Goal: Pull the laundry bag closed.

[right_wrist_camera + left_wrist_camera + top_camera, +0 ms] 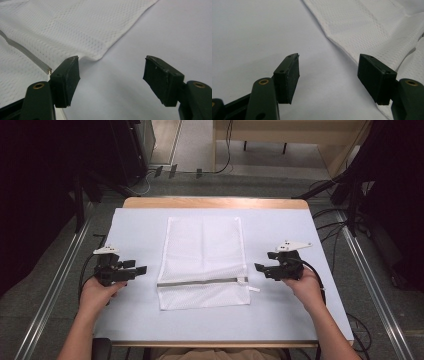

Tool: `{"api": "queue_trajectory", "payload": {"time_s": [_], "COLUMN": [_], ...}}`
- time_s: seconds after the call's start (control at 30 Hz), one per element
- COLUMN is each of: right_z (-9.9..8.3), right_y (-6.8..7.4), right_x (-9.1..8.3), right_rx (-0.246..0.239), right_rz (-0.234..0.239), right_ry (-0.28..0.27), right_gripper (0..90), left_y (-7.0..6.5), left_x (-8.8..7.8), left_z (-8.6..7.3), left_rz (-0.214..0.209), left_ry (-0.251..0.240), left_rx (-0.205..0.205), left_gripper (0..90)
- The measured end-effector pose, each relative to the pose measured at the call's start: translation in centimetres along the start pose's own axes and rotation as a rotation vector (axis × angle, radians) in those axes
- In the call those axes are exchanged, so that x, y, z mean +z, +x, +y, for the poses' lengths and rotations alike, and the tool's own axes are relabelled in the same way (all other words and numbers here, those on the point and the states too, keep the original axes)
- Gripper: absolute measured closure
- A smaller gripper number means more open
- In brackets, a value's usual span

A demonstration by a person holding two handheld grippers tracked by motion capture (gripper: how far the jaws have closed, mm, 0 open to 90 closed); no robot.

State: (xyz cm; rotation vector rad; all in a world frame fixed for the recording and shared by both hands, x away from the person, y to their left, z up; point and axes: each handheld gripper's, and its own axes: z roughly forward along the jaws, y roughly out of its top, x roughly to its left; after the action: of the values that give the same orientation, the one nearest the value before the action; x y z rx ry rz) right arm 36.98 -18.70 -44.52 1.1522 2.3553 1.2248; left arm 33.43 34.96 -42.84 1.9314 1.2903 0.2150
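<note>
Two grippers are held level over the table, one at each side of a white mesh laundry bag (204,262), and each is pointed inward at it, a placing that is judged to suit a two-sided hold on the bag's long edges. At the left, the left gripper (141,269) is kept just beside the bag's left edge; its jaws are spread wide and nothing is gripped between them, as is seen in the left gripper view, where only the pale table cover (257,35) lies between the flat, matte black pads (289,80). In the middle, the bag is laid flat on the pale cover (135,227), lengthwise away from the person, with a grey zipper (200,282) run across it near its near end and a small white pull tab (254,289) stuck out at the right. Its fabric is a fine, soft, perforated knit with a faint fold line down the middle and stitched hems. At the right, the right gripper (258,267) is held close to the bag's right edge, jaws likewise wide apart and empty; in the right gripper view the hemmed edge (100,56) is seen slightly humped just ahead of the left pad (71,82).
</note>
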Motion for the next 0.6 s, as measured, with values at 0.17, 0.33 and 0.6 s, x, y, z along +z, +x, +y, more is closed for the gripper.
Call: {"api": "queue_trajectory", "payload": {"time_s": [0.17,0.33,0.6], "right_z": [-0.5,-0.8,-0.9], "right_y": [-0.9,-1.8,-2.2], "right_x": [-0.2,-0.2,0.0], "right_rx": [0.006,0.04,0.055], "right_rz": [0.018,-0.011,-0.04], "right_ry": [0.009,0.014,0.029], "right_gripper": [23.6,23.9,24.5], "left_y": [0.4,0.5,0.4], "left_x": [0.0,0.1,0.4], "left_z": [-0.2,-0.2,-0.2], "left_rz": [0.021,0.029,0.033], "left_ry": [0.009,0.017,0.027], "left_rx": [-0.003,-0.009,-0.005], "left_gripper": [34.5,34.3,33.7]}}
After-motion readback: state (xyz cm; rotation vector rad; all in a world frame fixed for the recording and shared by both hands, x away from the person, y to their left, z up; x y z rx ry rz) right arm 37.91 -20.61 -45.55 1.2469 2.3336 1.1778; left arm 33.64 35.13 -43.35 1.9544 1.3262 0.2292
